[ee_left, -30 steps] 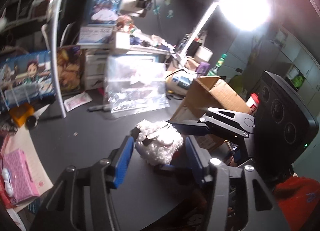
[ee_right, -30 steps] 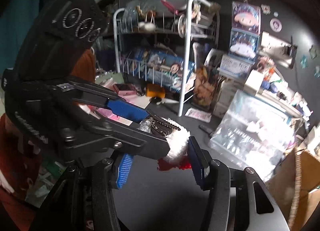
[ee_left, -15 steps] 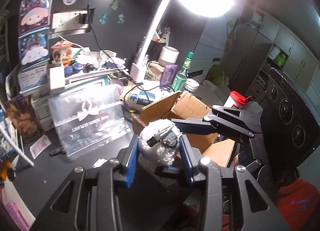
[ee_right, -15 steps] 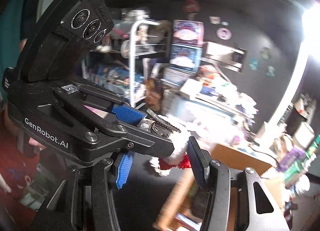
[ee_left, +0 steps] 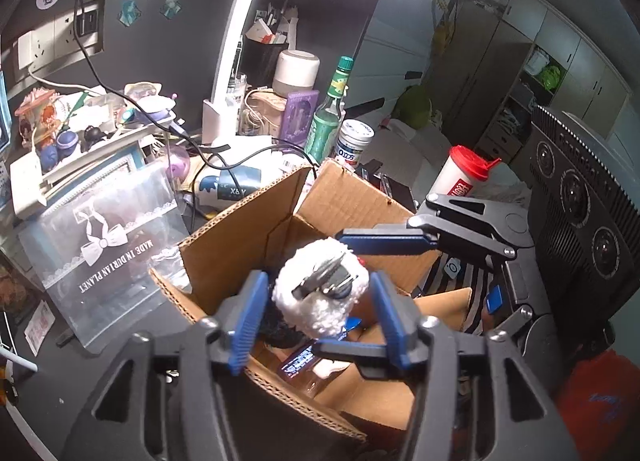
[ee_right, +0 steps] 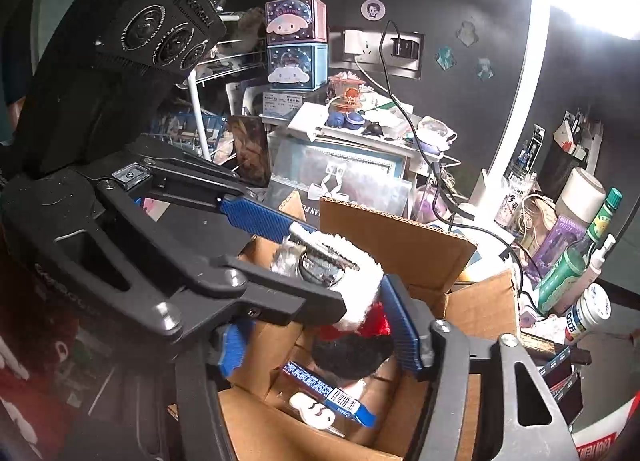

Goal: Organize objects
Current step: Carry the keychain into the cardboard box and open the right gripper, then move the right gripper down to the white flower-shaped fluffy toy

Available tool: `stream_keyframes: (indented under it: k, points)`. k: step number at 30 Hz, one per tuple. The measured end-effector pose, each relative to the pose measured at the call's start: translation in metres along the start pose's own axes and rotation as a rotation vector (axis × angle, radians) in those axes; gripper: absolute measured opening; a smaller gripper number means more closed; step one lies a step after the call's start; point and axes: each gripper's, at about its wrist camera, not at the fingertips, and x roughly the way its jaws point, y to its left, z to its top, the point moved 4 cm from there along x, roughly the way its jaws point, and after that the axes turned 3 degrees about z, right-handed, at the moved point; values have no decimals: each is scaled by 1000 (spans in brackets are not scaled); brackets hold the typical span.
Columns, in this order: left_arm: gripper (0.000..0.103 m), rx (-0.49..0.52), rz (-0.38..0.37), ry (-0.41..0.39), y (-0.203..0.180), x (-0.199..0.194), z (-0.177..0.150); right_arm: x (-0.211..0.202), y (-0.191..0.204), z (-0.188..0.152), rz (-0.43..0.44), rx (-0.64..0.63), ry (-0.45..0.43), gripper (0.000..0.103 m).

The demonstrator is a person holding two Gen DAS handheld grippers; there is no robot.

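A white fluffy plush [ee_left: 320, 309] with a metal clip on top and a red underside [ee_right: 372, 321] hangs over an open cardboard box [ee_left: 240, 245]. My left gripper [ee_left: 316, 277] straddles it. Its jaws are opening, and a gap shows between each blue pad and the fluff. My right gripper [ee_right: 314, 313] crosses it at right angles and is opening too; its left pad [ee_right: 236, 345] stands well off the plush. The left gripper [ee_right: 328, 269] covers part of the plush in the right wrist view. Inside the box [ee_right: 392, 245] lie a blue packet [ee_right: 328, 393] and a dark fuzzy item [ee_right: 352, 353].
A clear plastic bag [ee_left: 104, 245] stands left of the box. Behind it are a green bottle [ee_left: 330, 121], a white jar [ee_left: 352, 145], a red-lidded cup [ee_left: 464, 177], a white lamp stem [ee_left: 236, 45] and loose cables. A person's red sleeve [ee_left: 592, 401] is at the lower right.
Both grippers have carried the plush off the dark desk and rightward to above the open box. Their jaws have spread, and the pads no longer squeeze the fluff.
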Motion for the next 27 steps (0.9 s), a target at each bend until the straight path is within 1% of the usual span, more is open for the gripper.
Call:
stream_keyframes:
  k: [1,2,5,9,15,19,22,27]
  points:
    - [81,7,10,-11,0,-3,0,-1,-2,-1,0,3,-6,71]
    - [84,9,14,-25,1,-7,1,-2,-4,-1,-3,3,-9,71]
    - [84,-18,23,-52,10,-22,1,-5,-11,-2,-11,20,-15,71]
    - [84,-39,73,-73,23,-37,-1,-6,-15,-2,-23,26,-16,71]
    - [84,-63,124,-120,39,-63,-14,-7,-2,2,-9,19,-25,71]
    - [85,-89,173,-160,53,-85,-27,-8,26,13,54,-7,-63,71]
    - [85,-113,231,-181,67,-102,-46,-2,56,19,105,-41,-81,71]
    - [85,-171,344,-208,99,-124,-84,25,113,22,202,-100,-56,71]
